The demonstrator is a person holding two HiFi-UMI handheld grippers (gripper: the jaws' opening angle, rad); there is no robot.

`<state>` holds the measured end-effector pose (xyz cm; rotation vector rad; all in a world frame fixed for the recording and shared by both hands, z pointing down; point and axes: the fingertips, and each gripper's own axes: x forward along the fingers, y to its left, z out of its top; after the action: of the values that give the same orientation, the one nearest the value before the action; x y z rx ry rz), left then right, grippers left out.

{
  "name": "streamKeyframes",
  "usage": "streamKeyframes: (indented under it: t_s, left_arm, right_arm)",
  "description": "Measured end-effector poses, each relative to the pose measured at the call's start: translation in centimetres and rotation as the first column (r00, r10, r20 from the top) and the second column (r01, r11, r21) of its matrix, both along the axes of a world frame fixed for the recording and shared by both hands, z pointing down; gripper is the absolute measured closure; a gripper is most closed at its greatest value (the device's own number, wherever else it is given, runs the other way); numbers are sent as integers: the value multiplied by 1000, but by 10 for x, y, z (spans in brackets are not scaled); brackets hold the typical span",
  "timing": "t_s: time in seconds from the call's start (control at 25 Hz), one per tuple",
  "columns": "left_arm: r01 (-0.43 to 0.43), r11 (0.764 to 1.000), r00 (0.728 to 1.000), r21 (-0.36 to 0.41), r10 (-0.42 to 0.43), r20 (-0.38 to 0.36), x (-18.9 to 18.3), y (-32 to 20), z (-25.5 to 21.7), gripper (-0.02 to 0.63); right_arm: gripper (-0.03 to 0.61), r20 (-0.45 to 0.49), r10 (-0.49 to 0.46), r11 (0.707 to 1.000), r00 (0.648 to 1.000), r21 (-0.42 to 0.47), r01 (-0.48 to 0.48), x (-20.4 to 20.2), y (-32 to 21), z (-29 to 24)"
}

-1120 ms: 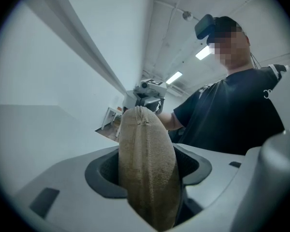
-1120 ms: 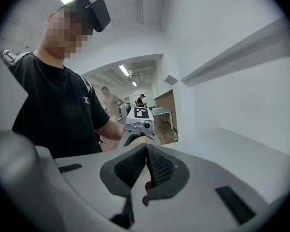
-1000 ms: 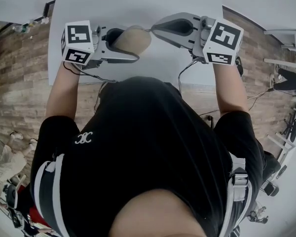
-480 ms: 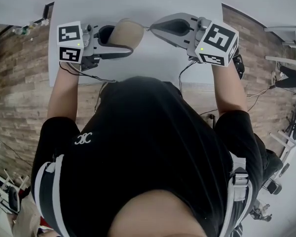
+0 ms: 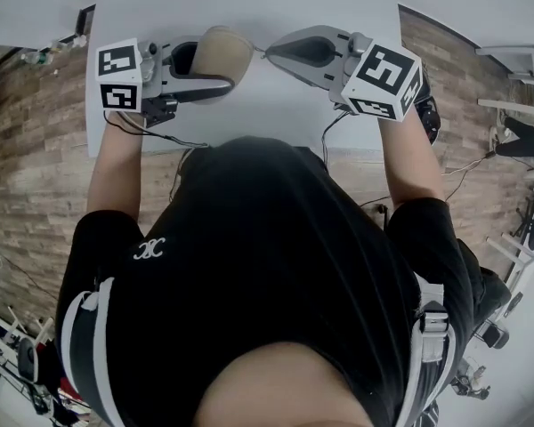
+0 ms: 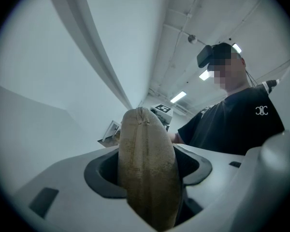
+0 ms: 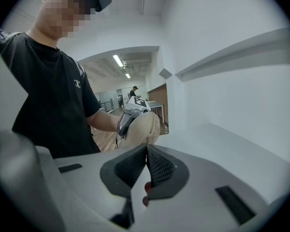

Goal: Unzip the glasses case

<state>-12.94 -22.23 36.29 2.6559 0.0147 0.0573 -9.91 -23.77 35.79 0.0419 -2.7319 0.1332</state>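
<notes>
One glasses case (image 5: 221, 53), gripped lengthwise by left fingers (image 5: 202, 82), points at closed right fingers (image 5: 295, 66).

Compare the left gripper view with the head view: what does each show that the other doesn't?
Left gripper view only: the seam running down the narrow edge of the glasses case, facing the camera. Head view only: the right gripper's closed tips meeting the case's end, over the white table. Both: the tan case clamped between the jaws of the left gripper.
</notes>
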Motion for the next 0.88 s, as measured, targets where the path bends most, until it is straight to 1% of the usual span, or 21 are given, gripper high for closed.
streamKeyframes:
  t_s: [0.04, 0.12, 0.2, 0.28, 0.48, 0.6, 0.76, 0.88]
  left_arm:
    - [7, 1000, 1000, -5, -7, -20, 0, -1, -2, 333]
    - [27, 999, 996, -24, -29, -83, -2, -6, -10, 333]
    - [45, 998, 987, -47, -51, -150, -6, -13, -18, 333]
    - [64, 995, 979, -70, -77, -190, -8, -23, -22, 333]
    - [113, 982, 944, -152, -154, -292, -14, -45, -27, 333]
    - [131, 973, 930, -188, -187, -317, -12, -53, -26, 333]
    - [157, 962, 924, -224, -223, -312, -8, -61, -20, 331]
    - [173, 949, 910, -263, -256, -327, -8, -69, -18, 331]
  right_arm:
    - [558, -1, 0, 1000, 1000, 1, 0, 0, 1, 0]
    - [558, -10, -5, 1000, 1000, 6, 5, -2, 6, 2]
    - [558, -11, -6, 1000, 1000, 8, 6, -5, 8, 3]
    - [558, -10, 8, 1000, 1000, 9, -8, -7, 4, 3]
    - [558, -38, 35, 999, 999, 30, -33, -14, -2, 8]
    - [558, -60, 49, 998, 997, 46, -47, -14, -2, 15]
    - [558, -100, 63, 996, 993, 63, -57, -12, -4, 26]
    - [558, -123, 68, 996, 990, 65, -60, -11, -4, 35]
